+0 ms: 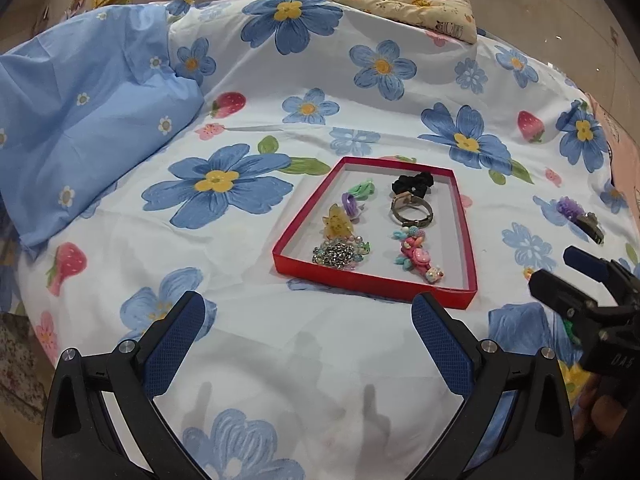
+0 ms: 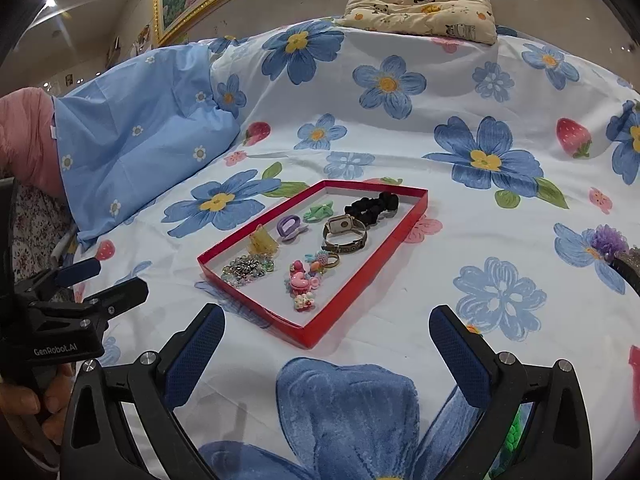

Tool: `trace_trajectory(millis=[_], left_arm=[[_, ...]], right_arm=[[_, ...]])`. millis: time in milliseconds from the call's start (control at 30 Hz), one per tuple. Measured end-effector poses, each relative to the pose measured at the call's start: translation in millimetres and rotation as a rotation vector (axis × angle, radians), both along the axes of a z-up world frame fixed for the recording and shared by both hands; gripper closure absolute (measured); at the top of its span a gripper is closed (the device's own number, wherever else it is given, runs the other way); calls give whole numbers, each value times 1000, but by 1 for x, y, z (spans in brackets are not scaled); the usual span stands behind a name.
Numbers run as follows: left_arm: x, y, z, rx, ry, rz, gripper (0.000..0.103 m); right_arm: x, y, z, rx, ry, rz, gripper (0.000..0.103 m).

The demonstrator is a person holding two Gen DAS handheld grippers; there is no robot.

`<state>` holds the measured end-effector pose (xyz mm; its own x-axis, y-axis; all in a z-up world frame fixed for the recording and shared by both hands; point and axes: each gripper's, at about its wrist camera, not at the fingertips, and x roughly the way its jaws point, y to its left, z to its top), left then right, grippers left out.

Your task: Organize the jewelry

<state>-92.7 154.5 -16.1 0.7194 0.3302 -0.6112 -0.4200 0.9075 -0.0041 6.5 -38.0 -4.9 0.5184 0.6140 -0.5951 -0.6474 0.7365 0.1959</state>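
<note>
— On the flowered bedsheet [image 1: 280,332], going left to right, how much is sorted already?

— Most of it, I judge. The red tray [image 1: 372,284] holds two rows. The left row has a beaded chain [image 1: 338,254] at the near end, then a yellow clip [image 1: 338,222], a purple clip [image 1: 351,203] and a green clip [image 1: 361,189]. The right row has a pink charm bracelet [image 1: 416,258] nearest, a watch [image 1: 412,209] behind it and a black scrunchie [image 1: 413,181] at the far end.

— Anything left outside?

— Yes. Well to the right of the tray, a purple flower hair clip [image 2: 612,242] lies on the sheet by itself. A bit of something green [image 2: 514,432] shows under the right gripper's finger; I cannot tell what it is.

— And the grippers?

— Both spread wide, with nothing between the jaws. The left gripper [image 1: 308,344] hovers just short of the tray's near edge; the right gripper [image 2: 326,354] hovers near its corner.

— So what remains?

— Probably bringing that purple piece into the tray.
</note>
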Motion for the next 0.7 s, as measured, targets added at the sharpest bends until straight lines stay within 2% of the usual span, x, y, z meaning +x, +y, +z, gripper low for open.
trace_trajectory(millis=[200, 433, 700], left_arm=[[-4, -7, 3, 19, -8, -1, 0], [-5, -17, 3, 53, -7, -2, 0], [-5, -18, 5, 50, -12, 3, 0]], right_arm=[[-2, -10, 7, 42, -8, -16, 0], [0, -13, -2, 27, 19, -23, 0], [2, -14, -7, 31, 35, -21, 0]])
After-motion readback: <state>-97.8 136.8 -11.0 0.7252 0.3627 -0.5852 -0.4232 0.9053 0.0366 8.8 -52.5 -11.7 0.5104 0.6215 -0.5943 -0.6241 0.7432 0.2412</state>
